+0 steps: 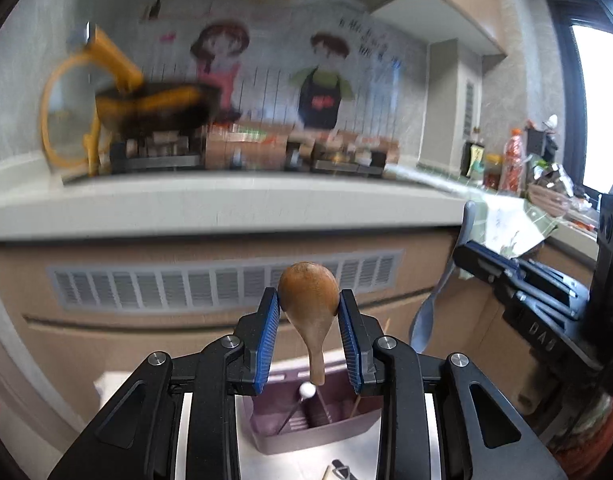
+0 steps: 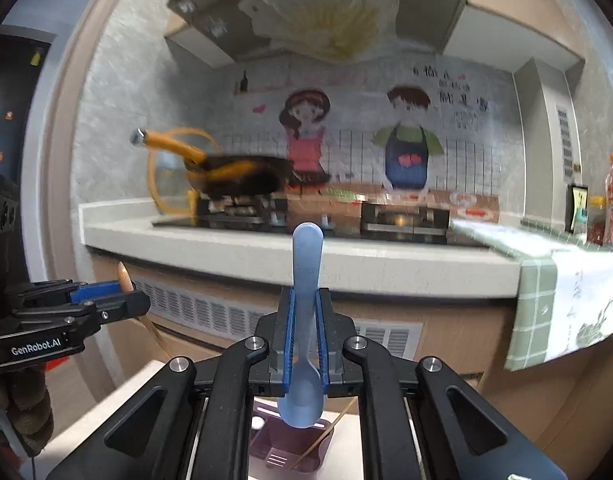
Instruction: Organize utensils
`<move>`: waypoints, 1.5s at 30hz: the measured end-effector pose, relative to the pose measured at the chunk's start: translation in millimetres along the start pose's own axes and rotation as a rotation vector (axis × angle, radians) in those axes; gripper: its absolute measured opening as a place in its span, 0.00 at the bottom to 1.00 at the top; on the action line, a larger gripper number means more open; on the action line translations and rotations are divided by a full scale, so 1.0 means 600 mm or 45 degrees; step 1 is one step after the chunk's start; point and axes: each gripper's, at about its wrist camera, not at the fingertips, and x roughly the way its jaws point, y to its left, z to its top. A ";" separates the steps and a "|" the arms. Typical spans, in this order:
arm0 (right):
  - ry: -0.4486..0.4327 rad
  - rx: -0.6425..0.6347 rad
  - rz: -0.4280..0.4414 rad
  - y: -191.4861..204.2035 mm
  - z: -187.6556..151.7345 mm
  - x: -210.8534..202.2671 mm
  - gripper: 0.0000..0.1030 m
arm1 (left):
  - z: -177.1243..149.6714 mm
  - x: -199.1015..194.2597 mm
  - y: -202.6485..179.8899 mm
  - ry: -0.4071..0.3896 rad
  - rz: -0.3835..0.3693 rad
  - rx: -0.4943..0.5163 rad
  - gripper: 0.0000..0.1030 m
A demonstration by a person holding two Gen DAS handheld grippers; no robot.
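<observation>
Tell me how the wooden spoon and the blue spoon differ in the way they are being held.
The wooden spoon is brown wood; the blue spoon is pale, see-through plastic. The wooden spoon stands bowl up, handle hanging down; the blue spoon stands handle up, bowl down. The left gripper clamps the wooden spoon across its wide bowl; the right gripper pinches the blue spoon's thin handle, jaws much narrower. Both are held roughly upright above the purple holder.

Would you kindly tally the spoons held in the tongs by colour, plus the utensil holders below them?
Brown wooden spoon, in the left tongs: 1
Blue plastic spoon, in the right tongs: 1
Purple utensil holder: 1
Total: 3
</observation>
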 end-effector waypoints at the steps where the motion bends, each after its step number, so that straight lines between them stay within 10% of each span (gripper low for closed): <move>1: 0.022 0.001 -0.004 0.000 -0.009 0.015 0.09 | -0.009 0.013 0.006 0.021 -0.002 -0.009 0.30; 24: 0.433 0.051 0.010 0.004 -0.200 0.194 0.10 | -0.150 0.186 0.056 0.336 -0.088 -0.166 0.31; 45: 0.475 0.018 0.111 0.052 -0.238 0.105 0.14 | -0.260 0.040 0.058 0.326 0.058 -0.117 0.37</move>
